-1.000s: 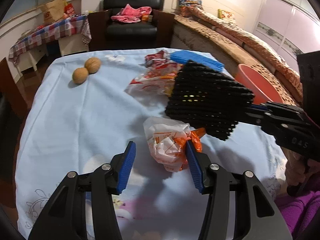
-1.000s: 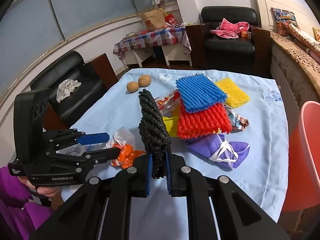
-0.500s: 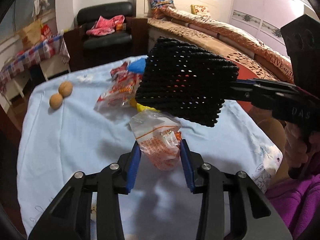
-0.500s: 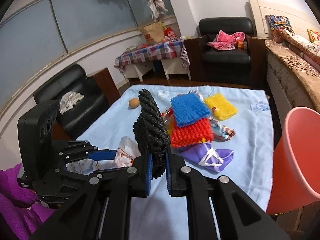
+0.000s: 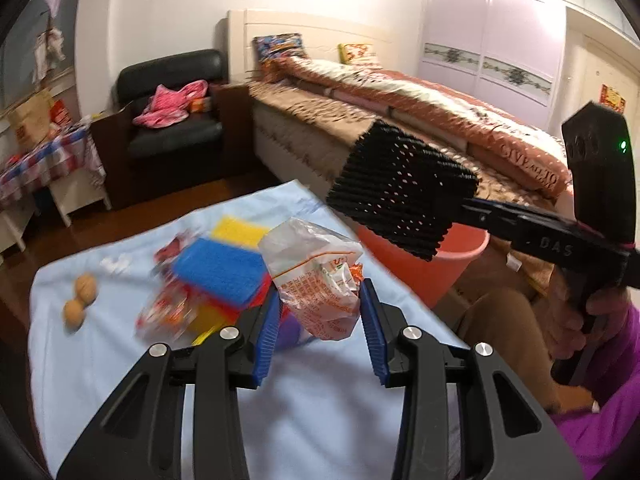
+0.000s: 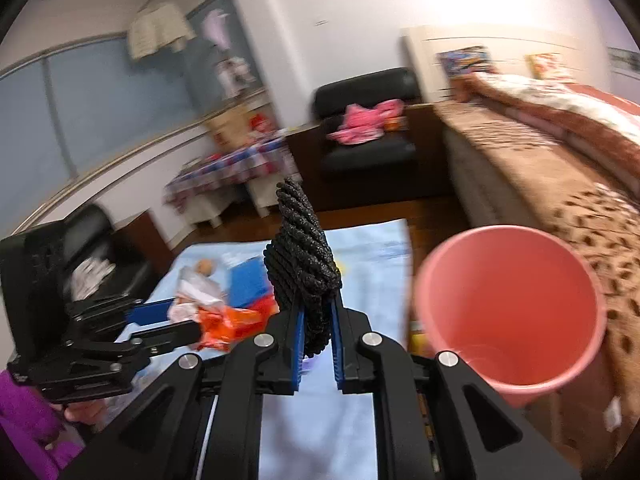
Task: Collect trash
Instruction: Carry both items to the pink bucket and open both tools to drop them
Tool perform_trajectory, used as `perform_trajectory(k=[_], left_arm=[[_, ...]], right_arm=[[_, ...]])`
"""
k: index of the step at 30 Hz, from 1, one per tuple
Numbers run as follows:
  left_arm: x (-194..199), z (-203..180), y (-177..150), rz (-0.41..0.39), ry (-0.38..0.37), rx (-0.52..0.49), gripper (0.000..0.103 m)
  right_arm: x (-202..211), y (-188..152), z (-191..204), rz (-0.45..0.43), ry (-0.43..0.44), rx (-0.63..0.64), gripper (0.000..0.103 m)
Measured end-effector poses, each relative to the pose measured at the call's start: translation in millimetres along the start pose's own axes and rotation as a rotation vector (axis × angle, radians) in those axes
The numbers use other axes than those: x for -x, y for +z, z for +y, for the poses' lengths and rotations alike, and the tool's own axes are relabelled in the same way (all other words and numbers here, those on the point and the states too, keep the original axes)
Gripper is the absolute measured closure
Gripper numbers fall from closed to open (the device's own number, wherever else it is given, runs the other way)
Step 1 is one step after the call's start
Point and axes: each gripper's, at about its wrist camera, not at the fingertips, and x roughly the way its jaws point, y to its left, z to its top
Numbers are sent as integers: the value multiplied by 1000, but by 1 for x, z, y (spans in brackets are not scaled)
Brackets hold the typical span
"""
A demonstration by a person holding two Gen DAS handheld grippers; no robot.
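My left gripper [image 5: 320, 320] is shut on a crumpled white and orange plastic wrapper [image 5: 316, 276] and holds it above the blue tablecloth [image 5: 120, 360]. My right gripper [image 6: 316, 320] is shut on a black foam net [image 6: 302, 256], held upright in the air. That net also shows in the left wrist view [image 5: 400, 196], above the rim of the pink bucket [image 5: 456, 256]. In the right wrist view the bucket [image 6: 508, 308] stands open just right of the table. The left gripper and its wrapper [image 6: 204, 304] show at the left.
On the table lie blue [image 5: 220, 270], yellow [image 5: 236, 230] and red foam nets, a red snack wrapper [image 5: 168, 308] and two walnuts [image 5: 80, 300]. A bed [image 5: 440, 120] runs behind the bucket. A black armchair [image 5: 176, 112] stands at the back.
Both grippers have lifted and swung right toward the pink bucket. The left one closed on the wrapper and raised it off the table. The black net now hangs over the bucket's rim.
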Motion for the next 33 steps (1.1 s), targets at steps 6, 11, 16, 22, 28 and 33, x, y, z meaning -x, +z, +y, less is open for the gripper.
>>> perform_trajectory(k=[6,11,16,22,28,33], left_arm=[[-34,-28,34,-23,-39,-24,64],[-62,-50,55,-28,-70,-37,64],[-95,-67,63,6,-101,-41,64],[-123,-85,64,44,-120,-58,64],[-145,-89,65,95,-139,-29,58],[-151,-87,64,113,-153,1,49]], right_arm=[[22,5,-55,-42,-161,-80,92],[25,1,-88,-37,-251,-123,92],[18,-9,-114,-1,-299,-173,92],[3,-17,-126,34,-325,-205,92],[-1,-23,-131,47,-345,-222,91],[-5,-26,-135,58,-354,-241,85]])
